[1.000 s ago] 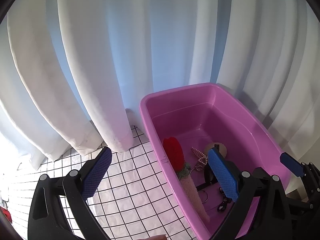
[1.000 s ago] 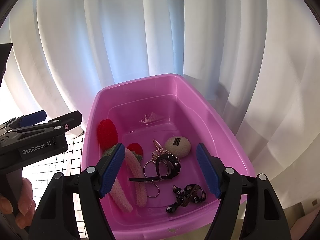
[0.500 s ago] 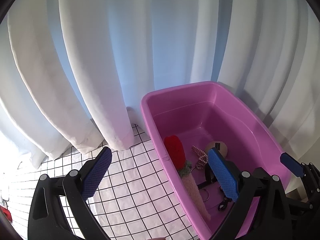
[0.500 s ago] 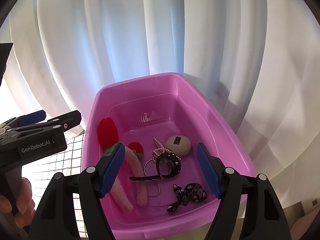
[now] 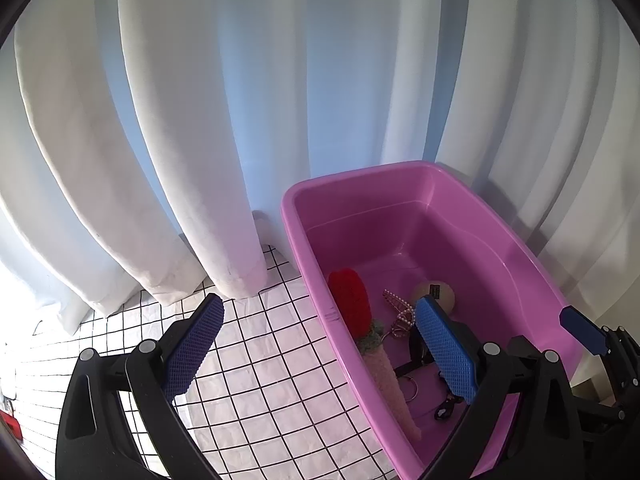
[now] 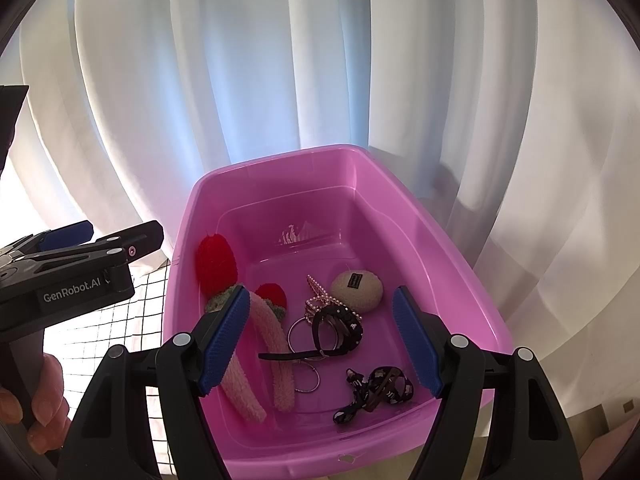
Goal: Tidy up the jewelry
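Note:
A pink plastic bin (image 6: 400, 208) (image 5: 360, 184) holds the jewelry: two fuzzy pink pieces with red tops (image 6: 216, 260), a pearl clip (image 6: 320, 298), a round cream piece (image 6: 358, 285), a black clip and band (image 6: 340, 328), metal rings (image 6: 308, 378) and a dark bow tie (image 6: 376, 390). My right gripper (image 6: 320, 340) is open and empty above the bin's near half. My left gripper (image 5: 320, 348) is open and empty, straddling the bin's left wall; it also shows at the left of the right wrist view (image 6: 80, 260).
White curtains (image 5: 200, 120) hang right behind and around the bin. A white cloth with a black grid (image 5: 260, 380) covers the table left of the bin. A small red object (image 5: 8, 424) lies at the far left edge.
The left wrist view has shifted slightly, showing a bit more of the grid cloth. The right gripper and the bin's contents have hardly moved.

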